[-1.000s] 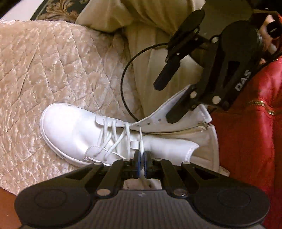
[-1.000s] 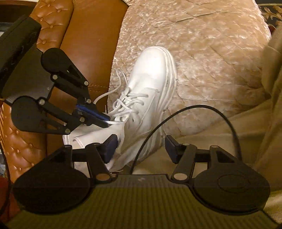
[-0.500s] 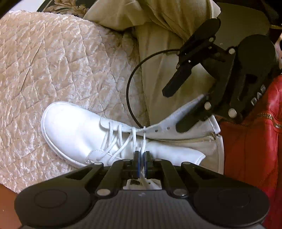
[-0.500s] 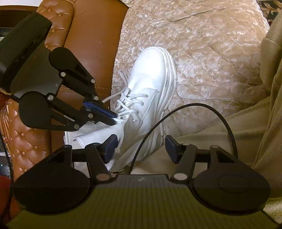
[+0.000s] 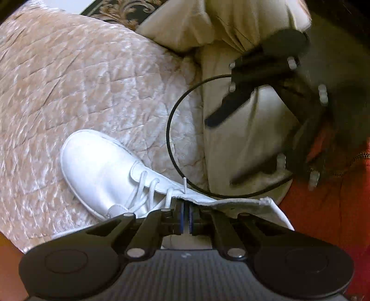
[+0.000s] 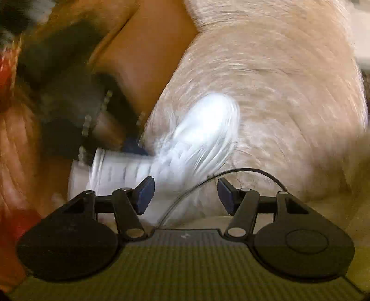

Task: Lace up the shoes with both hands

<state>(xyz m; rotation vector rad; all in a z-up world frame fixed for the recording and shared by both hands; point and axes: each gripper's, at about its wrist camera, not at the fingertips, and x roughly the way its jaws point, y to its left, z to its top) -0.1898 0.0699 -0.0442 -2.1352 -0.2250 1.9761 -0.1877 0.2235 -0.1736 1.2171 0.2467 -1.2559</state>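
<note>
A white lace-up boot (image 5: 101, 166) lies on its side on a beige quilted cushion (image 5: 69, 92), toe to the left. Its white shoelace (image 5: 150, 187) crosses the lower eyelets. My left gripper (image 5: 185, 218) is shut on a strand of that lace just beside the boot's open upper flap. The right gripper (image 5: 227, 148) hovers above and to the right, blurred by motion, with its jaws apart. The right wrist view is heavily smeared: the boot (image 6: 203, 129) is ahead, and my right gripper (image 6: 185, 195) is open with nothing between its blue pads (image 6: 144, 195).
A thin black cable (image 5: 170, 129) loops over the cushion and a person's beige trousers (image 5: 242, 139). Red clothing (image 5: 323, 208) is at the right. A brown leather sofa arm (image 6: 143, 58) borders the cushion. A dark patterned rug (image 5: 120, 9) shows beyond.
The right gripper has swung quickly, smearing its view, and now sits higher over the trousers. My left gripper has stayed shut on the lace and drawn closer to the boot's flap.
</note>
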